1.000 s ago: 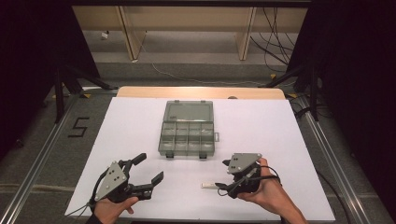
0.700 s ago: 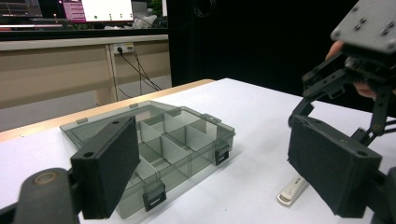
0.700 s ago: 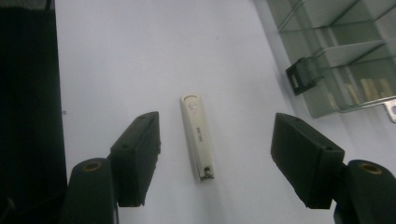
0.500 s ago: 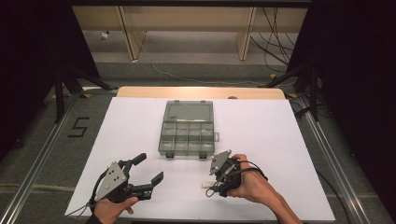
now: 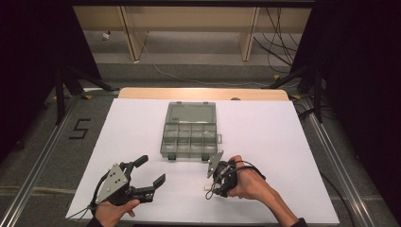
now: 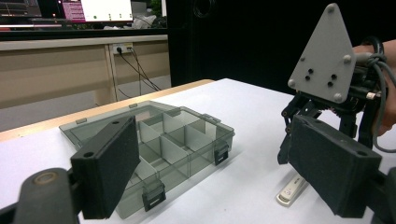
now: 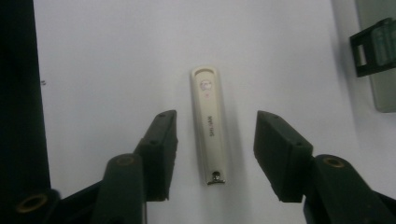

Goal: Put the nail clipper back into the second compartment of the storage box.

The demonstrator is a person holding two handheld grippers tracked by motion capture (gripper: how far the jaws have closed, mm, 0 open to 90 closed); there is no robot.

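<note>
High view: a white worktop [image 5: 283,142] carries a smoky clear compartment box [image 5: 191,132] near its middle, lid folded open toward the far side, dividers showing in the near half. Near and right of the box, the right hand-held gripper [image 5: 211,191] points down at the worktop, held in the person's right hand [image 5: 248,184]. A small cream nail clipper [image 5: 208,187] lies flat on the sheet directly under it, close to the box's near right corner but apart from it. At near left, the left hand-held gripper [image 5: 150,172] sits low over the worktop with its jaws spread wide and nothing between them, pointing toward the box.

Right gripper view: the nail clipper [image 7: 208,126] lies lengthwise between the two black jaws, its pivot end nearest the camera. The jaws have just been closing and now stand at a middling width, one on each side of the clipper with a clear strip of white sheet showing on both sides, so the pads do not touch it. A black latch of the box [image 7: 373,46] shows at the upper right edge.

Left gripper view: the box [image 6: 154,140] sits just beyond the wide-set jaws, and the clipper [image 6: 292,189] lies on the sheet to the right, below the other gripper's grey three-cornered plate [image 6: 324,53]
</note>
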